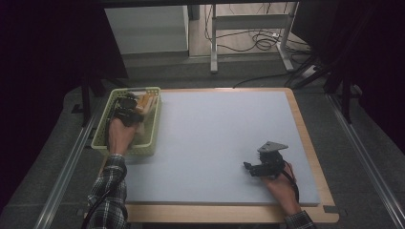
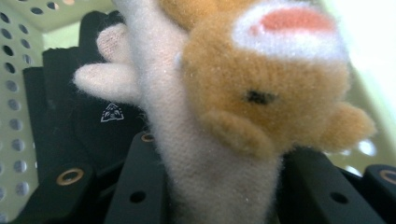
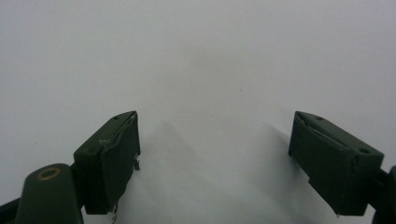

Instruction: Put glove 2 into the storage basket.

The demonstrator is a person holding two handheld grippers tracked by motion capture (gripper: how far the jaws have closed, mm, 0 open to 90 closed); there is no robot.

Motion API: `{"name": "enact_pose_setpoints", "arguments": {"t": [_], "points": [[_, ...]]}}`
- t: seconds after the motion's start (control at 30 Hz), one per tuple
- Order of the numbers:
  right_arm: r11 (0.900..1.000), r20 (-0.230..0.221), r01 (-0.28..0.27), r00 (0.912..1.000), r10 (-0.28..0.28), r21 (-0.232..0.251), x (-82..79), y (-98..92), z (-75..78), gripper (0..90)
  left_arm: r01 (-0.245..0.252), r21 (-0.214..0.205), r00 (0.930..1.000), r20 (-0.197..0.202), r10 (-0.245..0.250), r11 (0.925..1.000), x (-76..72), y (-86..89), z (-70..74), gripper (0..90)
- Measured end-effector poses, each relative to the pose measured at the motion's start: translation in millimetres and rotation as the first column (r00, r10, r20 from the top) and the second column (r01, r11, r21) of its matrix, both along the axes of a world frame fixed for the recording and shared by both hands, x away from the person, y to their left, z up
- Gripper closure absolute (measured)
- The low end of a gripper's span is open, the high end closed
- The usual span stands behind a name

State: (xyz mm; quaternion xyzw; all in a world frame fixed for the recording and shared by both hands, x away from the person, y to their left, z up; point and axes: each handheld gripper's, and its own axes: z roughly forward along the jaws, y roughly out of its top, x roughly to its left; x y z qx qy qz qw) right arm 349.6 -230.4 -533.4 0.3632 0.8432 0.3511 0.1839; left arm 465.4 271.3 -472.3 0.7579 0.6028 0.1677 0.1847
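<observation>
dim room w/ dark edges, closeup plush [image 2: 261, 93] blurry, glare top right.

The plush toy [image 2: 219, 116] is showing tan fur, a cream body and a white patch with pink inside (one small black mark too). The basket [image 1: 102, 131] is looking pale green, dotted with round holes. A black cloth [image 2: 70, 107] is bearing a small white logo. The mat [image 1: 215, 138] is appearing grey-blue on a light wooden worktop [image 1: 229, 213]. The sleeve [image 1: 109, 191] is wearing black-and-white plaid.
</observation>
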Motion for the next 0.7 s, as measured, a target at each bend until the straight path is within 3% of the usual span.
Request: {"name": "enact_pose_setpoints", "arguments": {"t": [0.17,0.3,0.4,0.5,0.53,0.6,0.63,0.7], "points": [[1.0000,0.000,0.000,1.0000,0.000,0.000,0.0,0.0,0.0,16.1,0.015,0.051,0.9986,-0.052,-0.012,0.9986,11.9,-10.0,-8.2,64.6],[1.0000,0.000,0.000,1.0000,0.000,0.000,0.0,0.0,0.0,16.2,0.026,0.062,0.9951,-0.097,-0.020,0.9977,20.9,-17.2,-16.3,60.5],[1.0000,0.000,0.000,1.0000,0.000,0.001,0.0,-0.1,0.0,16.2,0.029,0.088,0.9908,-0.135,-0.016,0.9957,26.6,-21.4,-25.4,46.3],[1.0000,0.000,0.000,1.0000,0.000,0.001,0.0,-0.1,0.0,16.2,-0.013,0.128,0.9912,-0.129,0.029,0.9917,28.3,-17.0,-28.0,27.8],[1.0000,0.000,0.000,1.0000,0.000,0.001,0.0,-0.1,0.0,16.2,-0.025,0.114,0.9905,-0.131,0.040,0.9932,27.7,-13.3,-27.2,21.6],[1.0000,0.000,0.000,1.0000,0.000,0.001,0.1,-0.1,0.0,16.2,-0.033,0.044,0.9922,-0.119,0.038,0.9985,24.6,-4.6,-21.8,8.8],[1.0000,0.000,0.000,1.0000,0.000,0.001,0.1,-0.1,0.0,16.2,-0.022,-0.010,0.9939,-0.108,0.021,0.9997,21.1,-0.5,-15.5,6.5],[1.0000,0.000,0.000,1.0000,0.000,0.000,0.0,0.0,0.0,16.1,-0.001,-0.042,0.9974,-0.072,-0.002,0.9991,14.8,2.7,-4.6,4.7]]}}
